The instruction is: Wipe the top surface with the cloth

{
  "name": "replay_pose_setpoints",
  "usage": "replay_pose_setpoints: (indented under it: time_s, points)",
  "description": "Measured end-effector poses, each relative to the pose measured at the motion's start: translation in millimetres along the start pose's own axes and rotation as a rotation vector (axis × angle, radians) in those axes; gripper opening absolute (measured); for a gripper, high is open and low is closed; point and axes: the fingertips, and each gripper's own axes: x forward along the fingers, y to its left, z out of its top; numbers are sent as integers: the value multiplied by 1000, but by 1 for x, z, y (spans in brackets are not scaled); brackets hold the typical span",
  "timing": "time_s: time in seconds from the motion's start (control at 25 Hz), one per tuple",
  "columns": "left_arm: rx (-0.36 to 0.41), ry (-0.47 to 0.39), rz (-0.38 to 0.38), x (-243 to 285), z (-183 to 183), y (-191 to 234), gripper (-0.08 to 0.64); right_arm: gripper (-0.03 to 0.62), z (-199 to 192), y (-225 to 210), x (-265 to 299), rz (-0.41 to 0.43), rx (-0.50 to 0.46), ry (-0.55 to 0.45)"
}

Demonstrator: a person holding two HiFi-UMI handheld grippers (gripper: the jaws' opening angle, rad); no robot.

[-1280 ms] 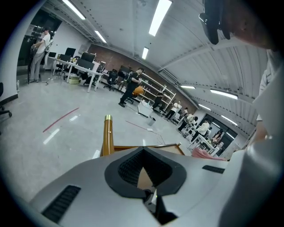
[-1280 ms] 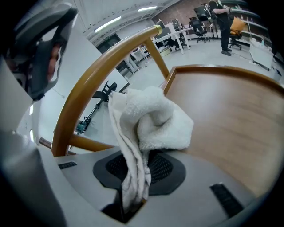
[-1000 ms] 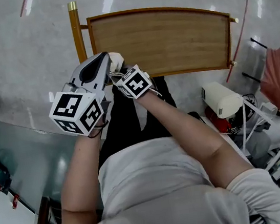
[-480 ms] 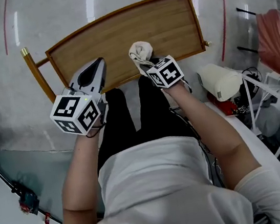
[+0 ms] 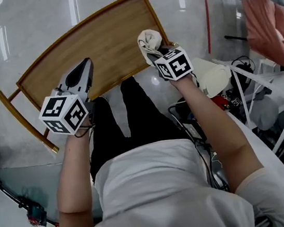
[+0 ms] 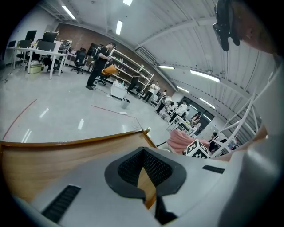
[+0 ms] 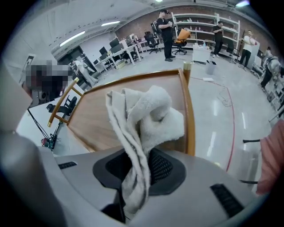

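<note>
Jaws grip cloth [image 5: 149, 44], shifted rightward.

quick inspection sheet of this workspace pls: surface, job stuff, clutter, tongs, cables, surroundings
surface: wooden top with a raised rim, bare, no spill or marks seen
job's things: cream cloth, bunched, over the top's near right corner; contact with the wood cannot be told
clutter: nothing seen on the top; beside it a cream appliance and a pink fabric
grippers: right tongs shut on the cloth; left tongs shut, empty, over the top's near edge
cables: dark cables by the person's right leg
surroundings: glossy grey floor with a red line; people and shelves far off
</note>
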Motion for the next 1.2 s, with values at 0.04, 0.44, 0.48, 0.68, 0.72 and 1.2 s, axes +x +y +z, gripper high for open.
replay_pose_setpoints:
  time_s: [0.04, 0.44, 0.48, 0.68, 0.72, 1.2]
  points:
    - [-3, 0, -3, 6, 0, -2, 6, 100, -1, -8, -4, -14, -6, 6]
    - [-16, -53, 50, 17, 21, 16, 6, 100, 0, -28, -11, -71, 29, 73]
    - [-18, -55, 61, 12, 21, 19, 6, 100, 0, -28, -11, -78, 33, 84]
    - [-45, -75, 99, -12, 15, 32, 6, 101, 1, -35, -11, -116, 53, 135]
    - [-55, -80, 105, -16, 12, 34, 6, 101, 2, -37, -11, -125, 55, 144]
    - [-129, -114, 168, -77, -8, 80, 6, 101, 58, -58, 3, -216, 86, 135]
